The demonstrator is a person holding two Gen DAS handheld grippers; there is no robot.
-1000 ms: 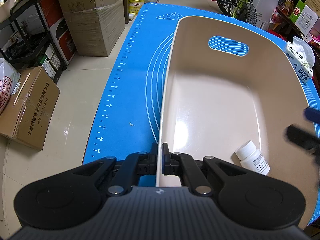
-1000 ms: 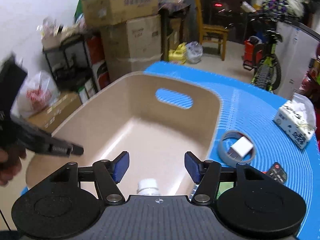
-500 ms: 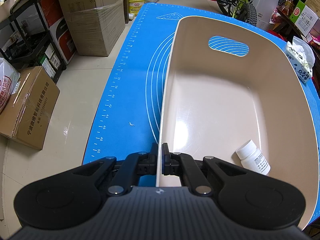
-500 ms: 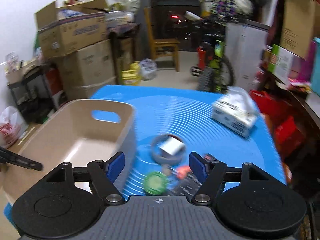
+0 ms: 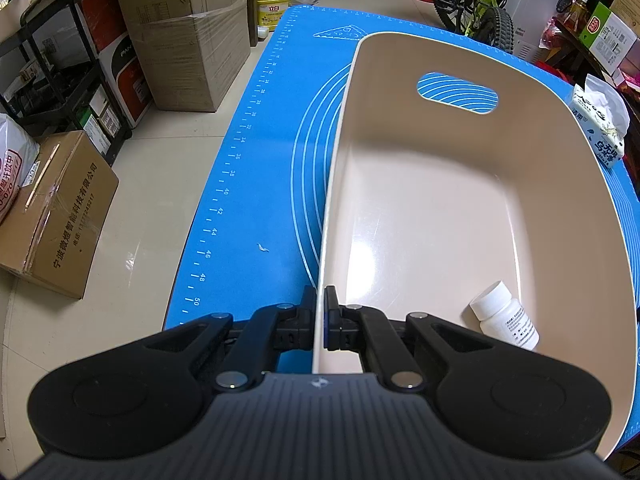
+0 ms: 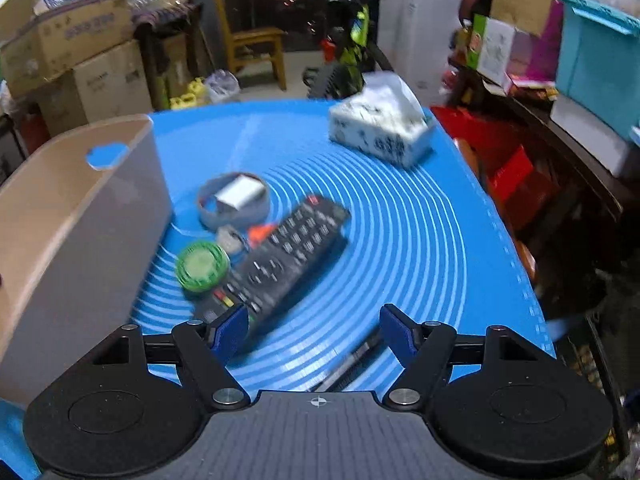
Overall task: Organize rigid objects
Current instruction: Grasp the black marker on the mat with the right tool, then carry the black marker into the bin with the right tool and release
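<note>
A beige plastic bin (image 5: 440, 208) stands on the blue mat; a white pill bottle (image 5: 505, 315) lies inside it near the front right. My left gripper (image 5: 320, 312) is shut on the bin's near left rim. The bin (image 6: 72, 216) is also at the left of the right wrist view. My right gripper (image 6: 312, 332) is open and empty above the mat, just short of a black remote control (image 6: 276, 264). Beside the remote lie a green round lid (image 6: 202, 266), a grey tape ring (image 6: 234, 200) with a white charger (image 6: 240, 194) in it, and small orange and grey items (image 6: 240, 238).
A tissue pack (image 6: 380, 128) sits at the mat's far right, also seen in the left wrist view (image 5: 598, 128). A dark thin object (image 6: 352, 364) lies on the mat under my right gripper. Cardboard boxes (image 5: 188, 32) and a bicycle (image 5: 476, 4) stand beyond the table.
My right gripper has swung right, away from above the bin to over the loose items on the mat. The left gripper and the bin have not moved.
</note>
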